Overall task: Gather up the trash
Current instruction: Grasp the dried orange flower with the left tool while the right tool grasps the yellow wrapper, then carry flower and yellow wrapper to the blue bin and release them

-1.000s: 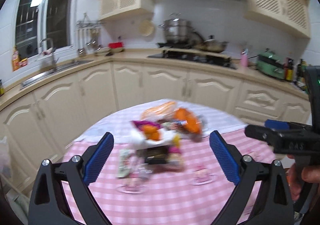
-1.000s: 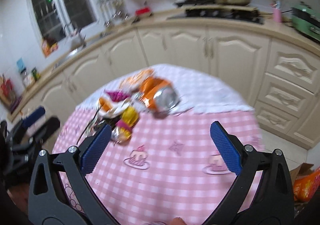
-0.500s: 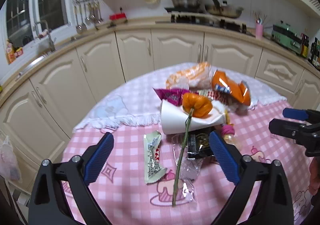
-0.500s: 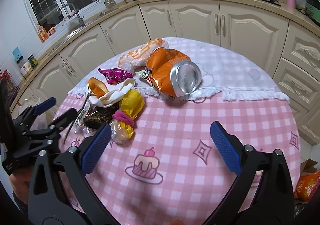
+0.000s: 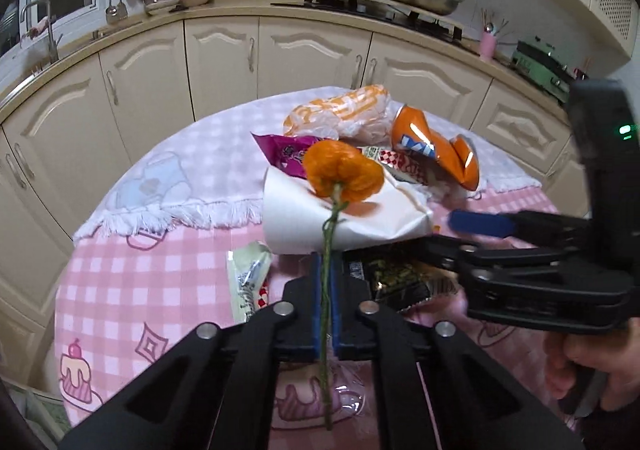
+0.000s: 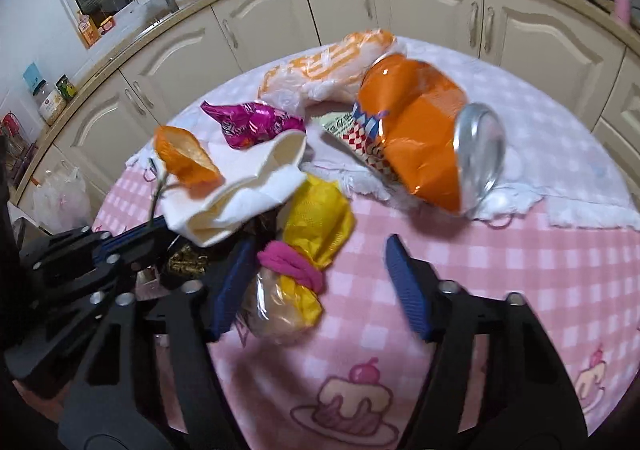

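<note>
Left wrist view – left gripper tilted down, jaws clamping flower stem; right gripper jaws closing around yellow wrapper.

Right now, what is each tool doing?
Left tool: shut on the flower stem.
Right tool: closing around the yellow wrapper, not yet gripping.

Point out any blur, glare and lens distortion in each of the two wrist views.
Left wrist view: cabinets bow from fisheye; right gripper slightly smeared; flower sharp. Right wrist view: counter edge curves; glare on crushed can's silver end; right gripper's inner finger motion-blurred beside the yellow wrapper.
</note>
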